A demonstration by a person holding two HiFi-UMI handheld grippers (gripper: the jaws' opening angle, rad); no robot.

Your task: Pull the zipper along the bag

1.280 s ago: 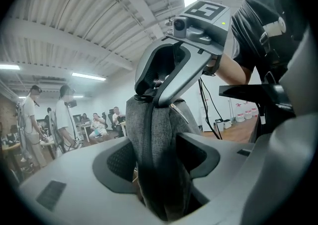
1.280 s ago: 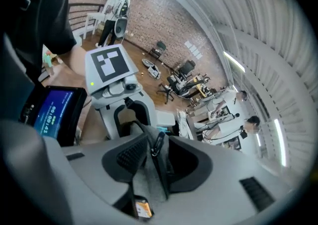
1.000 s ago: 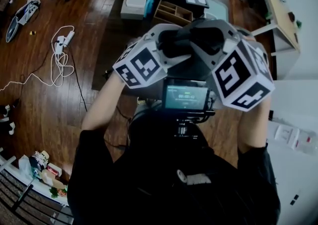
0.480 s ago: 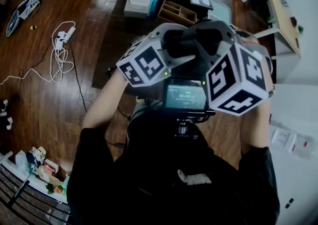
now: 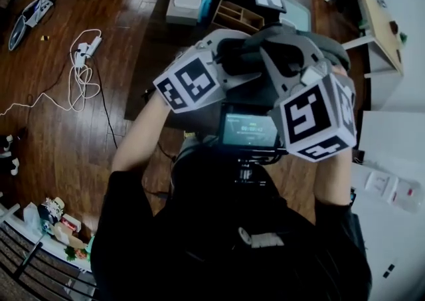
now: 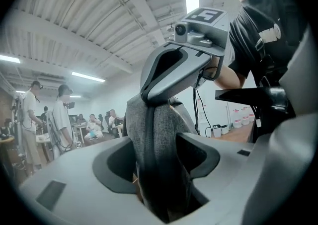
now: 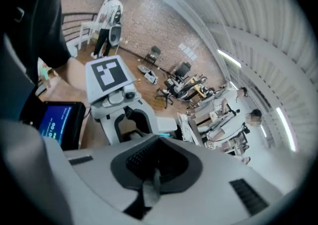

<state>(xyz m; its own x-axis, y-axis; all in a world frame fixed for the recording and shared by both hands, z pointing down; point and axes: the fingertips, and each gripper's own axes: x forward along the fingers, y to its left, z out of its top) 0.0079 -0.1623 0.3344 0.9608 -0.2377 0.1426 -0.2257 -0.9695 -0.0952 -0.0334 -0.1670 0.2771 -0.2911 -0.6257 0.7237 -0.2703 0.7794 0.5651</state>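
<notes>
While the left gripper (image 6: 159,165) fingers clamp the grey bag (image 6: 155,129), held up in the air, the right gripper (image 7: 151,177) fingers pinch the zipper tab (image 7: 150,190); pull steadily along the bag, keeping its fabric taut. What the bag holds is hidden; the wooden tray (image 5: 231,17) below looks empty

L gripper (image 6: 158,172) & R gripper (image 7: 149,189) crowd together, grey bag (image 6: 159,134) btwn; screen (image 5: 250,129) blocks 6 o'clock; room at 9 o'clock.
</notes>
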